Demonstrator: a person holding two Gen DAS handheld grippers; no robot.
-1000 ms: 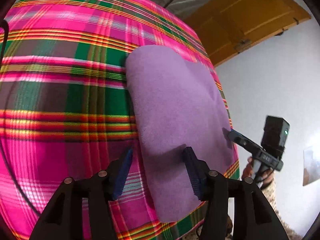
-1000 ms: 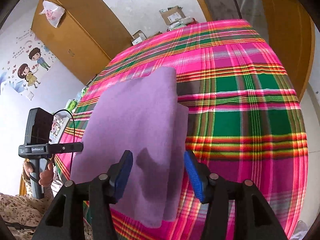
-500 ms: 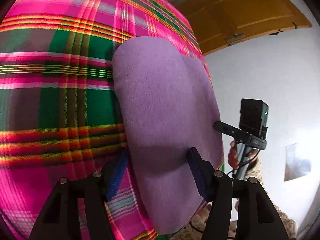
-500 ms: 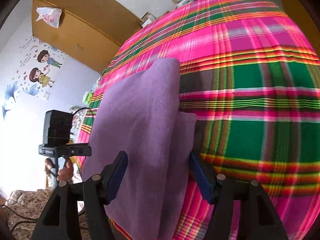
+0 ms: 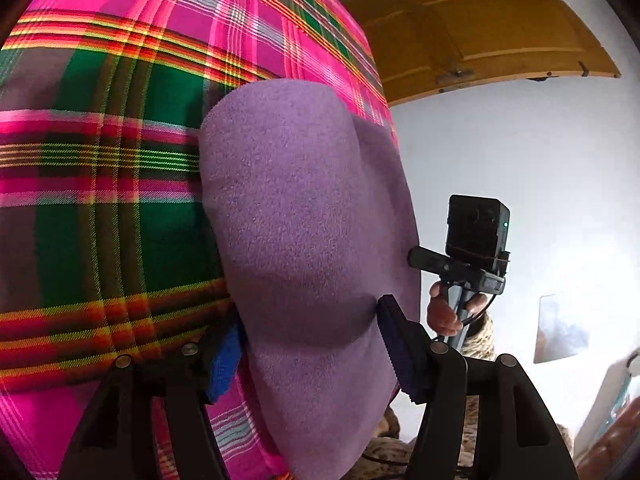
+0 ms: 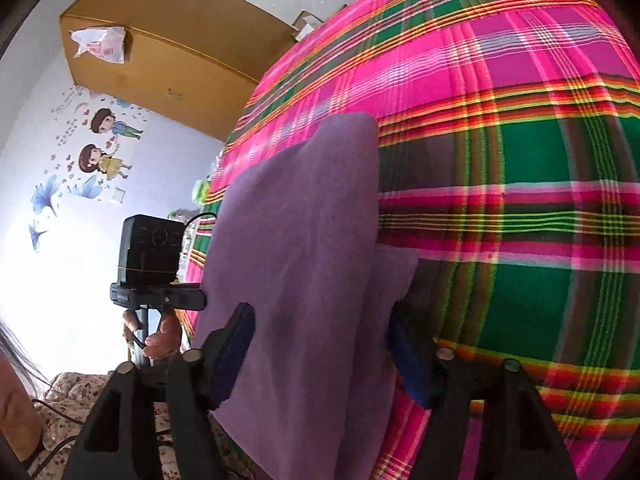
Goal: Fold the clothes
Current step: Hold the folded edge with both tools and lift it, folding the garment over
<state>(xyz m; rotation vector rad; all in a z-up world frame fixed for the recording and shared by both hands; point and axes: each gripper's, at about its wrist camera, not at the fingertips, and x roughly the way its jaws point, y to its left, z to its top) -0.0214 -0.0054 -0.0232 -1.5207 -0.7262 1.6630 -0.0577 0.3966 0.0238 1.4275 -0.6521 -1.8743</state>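
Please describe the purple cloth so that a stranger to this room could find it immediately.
Look at the bed covered by the bright pink and green plaid sheet. Near its edge lies the purple cloth, folded into a thick pad. It is the only plain, single-coloured soft piece on that striped sheet.

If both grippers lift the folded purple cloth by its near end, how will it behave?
The purple cloth will probably sag: it drapes softly over the edge of the plaid bedspread. Its layers may slide apart, since one already sticks out. The fuzzy surface probably won't slip.
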